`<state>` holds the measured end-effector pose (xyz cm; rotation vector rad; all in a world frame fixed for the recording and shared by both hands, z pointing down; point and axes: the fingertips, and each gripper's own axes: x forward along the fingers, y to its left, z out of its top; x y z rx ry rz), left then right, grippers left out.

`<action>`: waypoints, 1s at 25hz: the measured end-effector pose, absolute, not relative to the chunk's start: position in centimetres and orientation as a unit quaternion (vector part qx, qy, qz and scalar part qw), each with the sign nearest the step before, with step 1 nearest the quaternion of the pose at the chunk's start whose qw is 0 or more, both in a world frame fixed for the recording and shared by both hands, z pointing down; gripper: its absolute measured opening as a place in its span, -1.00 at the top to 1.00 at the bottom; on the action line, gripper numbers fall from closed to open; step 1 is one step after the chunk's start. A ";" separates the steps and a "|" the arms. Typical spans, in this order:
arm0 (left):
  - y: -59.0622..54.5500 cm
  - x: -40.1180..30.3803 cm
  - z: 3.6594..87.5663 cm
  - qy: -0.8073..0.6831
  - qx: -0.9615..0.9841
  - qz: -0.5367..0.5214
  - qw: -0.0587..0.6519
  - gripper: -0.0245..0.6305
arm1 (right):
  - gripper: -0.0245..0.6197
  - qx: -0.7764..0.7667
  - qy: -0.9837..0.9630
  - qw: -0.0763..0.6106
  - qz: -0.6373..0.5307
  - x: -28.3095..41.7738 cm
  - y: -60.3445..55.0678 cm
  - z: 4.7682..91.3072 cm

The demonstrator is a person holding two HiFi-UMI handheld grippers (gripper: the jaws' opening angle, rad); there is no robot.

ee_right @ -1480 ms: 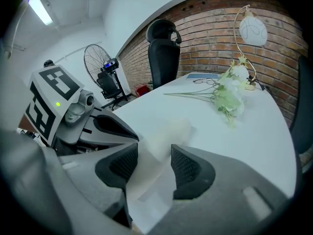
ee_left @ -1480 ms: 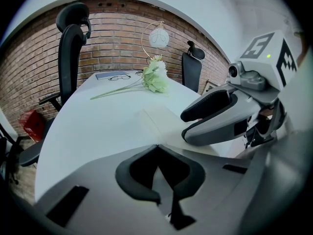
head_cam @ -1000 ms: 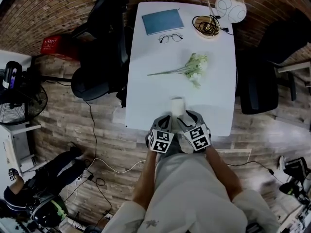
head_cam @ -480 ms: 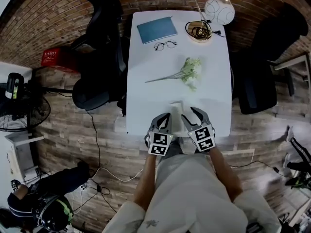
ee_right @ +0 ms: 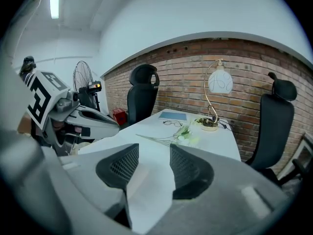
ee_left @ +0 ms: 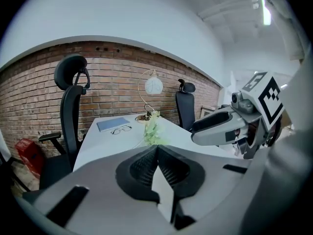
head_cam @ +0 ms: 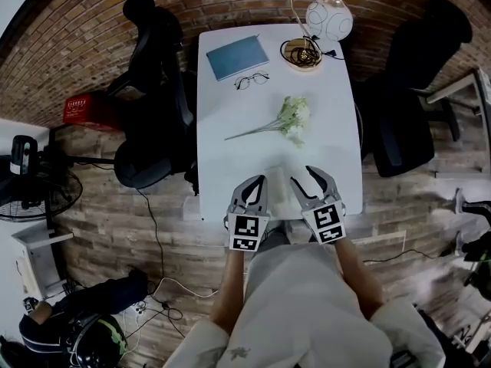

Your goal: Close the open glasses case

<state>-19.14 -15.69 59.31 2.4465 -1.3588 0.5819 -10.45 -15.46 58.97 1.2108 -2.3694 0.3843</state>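
A small pale case (head_cam: 278, 181) stands at the near edge of the white table (head_cam: 230, 159), hard to tell from the tabletop; whether its lid is open I cannot tell. My left gripper (head_cam: 259, 179) hovers just left of it, its jaws together in the left gripper view (ee_left: 157, 148) with nothing held. Just right of the case is my right gripper (head_cam: 302, 175), jaws apart and empty (ee_right: 154, 153). A pale shape (ee_right: 142, 179) shows low between the right jaws. Glasses (head_cam: 252, 80) lie at the far end beside a blue book (head_cam: 238, 56).
A sprig of pale flowers (head_cam: 288, 118) lies mid-table. A globe lamp (head_cam: 328, 18) and a dish of cables (head_cam: 301, 54) stand at the far right corner. Black office chairs flank the table (head_cam: 149, 98) (head_cam: 406, 90). A fan (head_cam: 31, 182) stands on the left.
The two grippers, pressed together at the pale case a second ago, have drawn back and spread apart. The right jaws now stand apart. The head view has shifted, showing the table further up.
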 end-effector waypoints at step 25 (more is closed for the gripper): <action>-15.5 -20.0 53.5 -0.481 0.859 0.151 0.089 0.91 | 0.32 0.493 -0.847 0.175 0.093 -9.2 -15.4 52.7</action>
